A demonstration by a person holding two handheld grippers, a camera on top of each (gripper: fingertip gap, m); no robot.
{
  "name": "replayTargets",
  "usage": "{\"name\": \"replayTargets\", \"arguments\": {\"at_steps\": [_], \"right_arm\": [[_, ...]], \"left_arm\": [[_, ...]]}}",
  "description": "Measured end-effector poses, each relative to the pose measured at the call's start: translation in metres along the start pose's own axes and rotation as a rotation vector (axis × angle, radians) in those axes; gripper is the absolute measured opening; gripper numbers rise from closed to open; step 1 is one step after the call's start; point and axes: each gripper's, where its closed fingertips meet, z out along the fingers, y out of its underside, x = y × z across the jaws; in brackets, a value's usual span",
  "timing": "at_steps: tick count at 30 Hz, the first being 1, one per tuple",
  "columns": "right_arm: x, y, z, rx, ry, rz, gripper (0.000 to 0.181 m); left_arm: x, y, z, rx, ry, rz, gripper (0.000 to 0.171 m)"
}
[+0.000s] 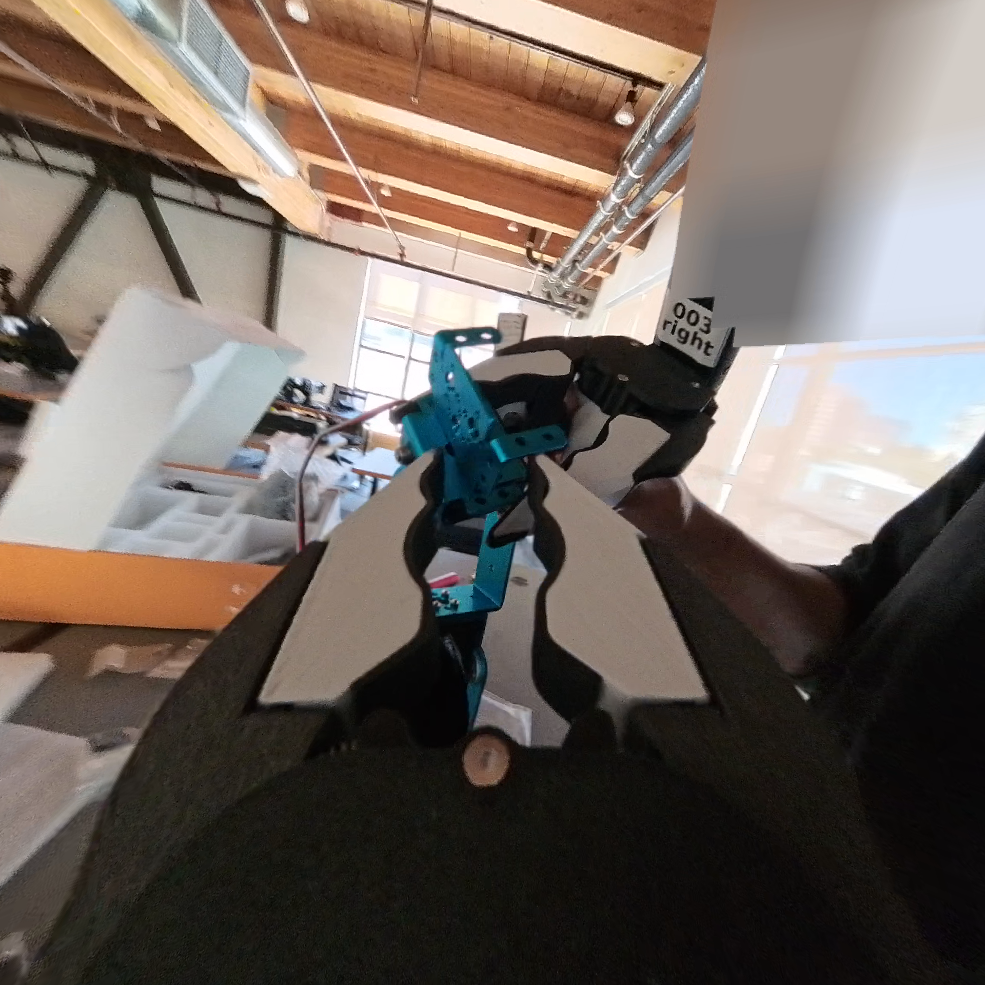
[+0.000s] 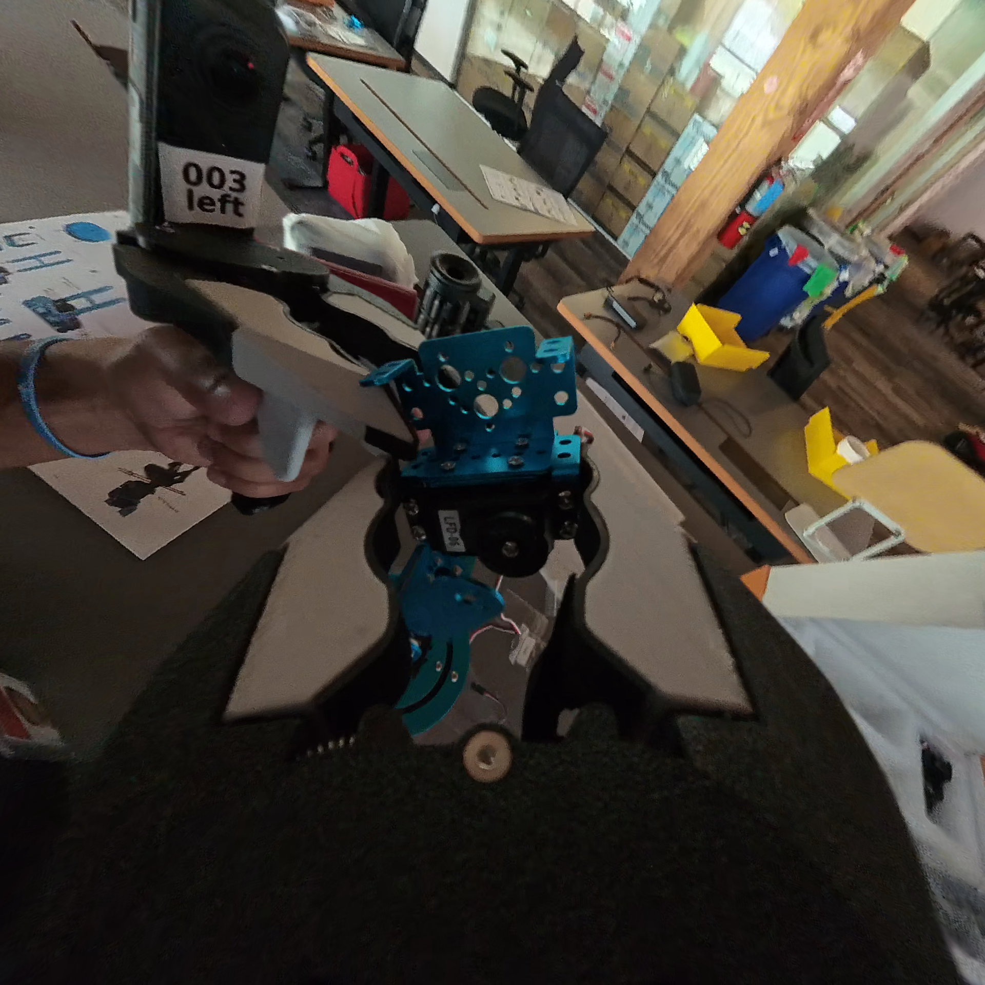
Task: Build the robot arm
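Observation:
A blue metal bracket assembly (image 1: pixel 458 421) with a black servo (image 2: pixel 495 522) and thin wires is held in the air between both grippers. In the left wrist view my left gripper (image 1: pixel 479 469) is shut on the blue brackets. My right gripper (image 1: pixel 554 421) comes in from the upper right and touches the same assembly. In the right wrist view my right gripper (image 2: pixel 487 479) is shut on the black servo under the perforated blue plate (image 2: pixel 490 384). My left gripper (image 2: pixel 394 426) reaches in from the left and grips the plate's left edge. A hand (image 2: pixel 176 405) holds its handle.
A white foam block (image 1: pixel 133 405) stands on an orange-edged table (image 1: pixel 106 581). Printed sheets (image 2: pixel 128 495) lie on the dark tabletop below. Farther off are grey desks (image 2: pixel 453 149), yellow bins (image 2: pixel 714 336), a blue barrel (image 2: pixel 767 288) and a wooden post (image 2: pixel 746 133). The tips of both grippers are at nearly the same place.

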Motion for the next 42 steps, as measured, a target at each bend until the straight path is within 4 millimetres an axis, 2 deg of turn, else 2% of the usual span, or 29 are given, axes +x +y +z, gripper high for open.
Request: {"name": "replayTargets", "arguments": {"at_steps": [3, 11, 14, 16, 20, 22, 23, 25, 28, 31, 34, 36, 39, 42], "right_arm": [[-0.005, -0.008, 0.003, 0.037, -0.036, -0.006, 0.065], [0.001, 0.002, -0.001, 0.084, -0.02, 0.078, 0.066], [0.002, 0.004, 0.002, 0.128, -0.026, 0.106, 0.066], [0.001, 0.004, 0.002, 0.142, -0.05, 0.138, 0.066], [0.0, 0.007, -0.007, 0.18, -0.093, 0.194, 0.065], [0.002, 0.009, -0.02, 0.227, -0.121, 0.222, 0.064], [0.003, 0.009, -0.029, 0.258, -0.151, 0.243, 0.06], [0.004, 0.014, -0.042, 0.274, -0.262, 0.322, 0.043], [-0.005, 0.024, -0.05, 0.243, -0.562, 0.485, 0.053], [-0.017, 0.024, -0.056, 0.264, -0.824, 0.547, 0.05], [-0.017, 0.022, -0.051, 0.303, -0.904, 0.542, 0.041], [-0.014, 0.021, -0.048, 0.337, -0.931, 0.537, 0.027], [-0.018, 0.02, -0.05, 0.347, -1.023, 0.526, 0.027], [-0.014, 0.024, -0.044, 0.344, -1.016, 0.497, 0.008]], "left_arm": [[-0.004, -0.008, -0.002, 0.016, -0.124, 0.124, 0.011], [-0.007, -0.001, 0.009, -0.082, -0.231, 0.25, 0.008], [-0.016, -0.001, 0.007, -0.119, -0.324, 0.326, 0.0], [-0.016, -0.001, 0.007, -0.114, -0.309, 0.295, 0.0], [-0.016, -0.002, 0.004, -0.105, -0.326, 0.318, 0.0], [-0.015, -0.003, 0.005, -0.11, -0.338, 0.325, 0.0], [-0.014, -0.004, 0.005, -0.111, -0.342, 0.333, 0.0], [-0.013, -0.005, 0.006, -0.115, -0.341, 0.339, 0.0], [-0.011, -0.007, 0.008, -0.131, -0.363, 0.382, 0.0], [-0.009, -0.008, 0.009, -0.157, -0.399, 0.441, 0.0], [-0.008, -0.009, 0.009, -0.18, -0.437, 0.46, 0.0], [-0.008, -0.009, 0.007, -0.201, -0.469, 0.473, 0.0], [-0.005, -0.007, 0.007, -0.258, -0.526, 0.535, 0.0], [-0.002, -0.005, 0.008, -0.326, -0.579, 0.611, 0.0]]}}
